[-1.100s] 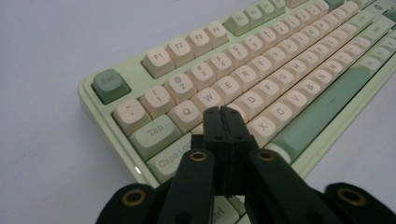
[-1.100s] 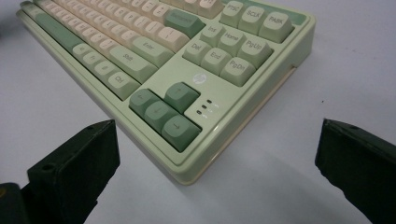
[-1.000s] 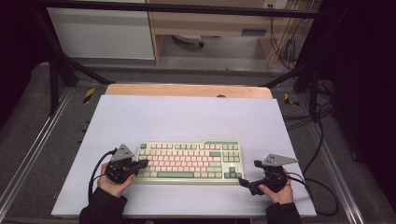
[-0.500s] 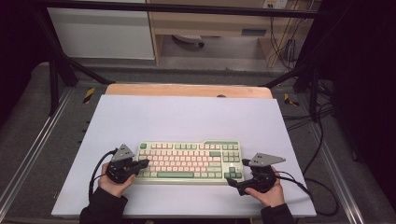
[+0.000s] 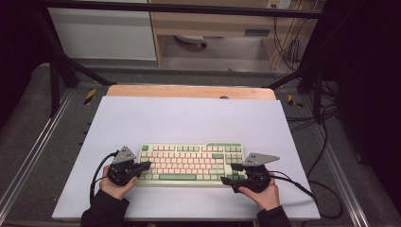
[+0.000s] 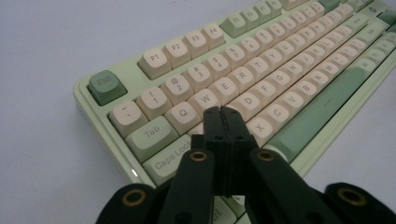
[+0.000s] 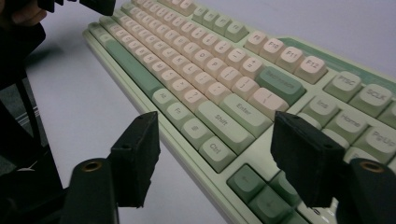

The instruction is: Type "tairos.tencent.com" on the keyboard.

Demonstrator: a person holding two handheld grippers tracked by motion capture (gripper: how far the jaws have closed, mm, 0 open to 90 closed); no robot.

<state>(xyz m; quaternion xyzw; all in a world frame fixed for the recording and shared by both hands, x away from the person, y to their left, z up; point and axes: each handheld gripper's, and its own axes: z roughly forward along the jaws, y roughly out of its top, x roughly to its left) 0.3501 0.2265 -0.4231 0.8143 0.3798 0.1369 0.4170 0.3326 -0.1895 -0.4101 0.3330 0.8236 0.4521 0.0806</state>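
High view: green and cream keyboard (image 5: 189, 163) flat on the pale counter (image 5: 189, 118), near the front edge.
Left gripper (image 5: 142, 166) over the keyboard's left end, jaws pressed together above the A key, nothing between. Right gripper (image 5: 231, 174) at the right end, jaws apart, just been closing, holding nothing.

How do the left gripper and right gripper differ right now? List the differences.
1. Jaws: the left gripper is shut, jaws pressed together; the right gripper has a wide gap, though its jaws have just been closing, with nothing pinched.
2. Place: the left gripper's tips are over the A key area of the keyboard; the right gripper is at the arrow-key corner.

Shared: both are black, hand-held, and point inward at the keyboard.
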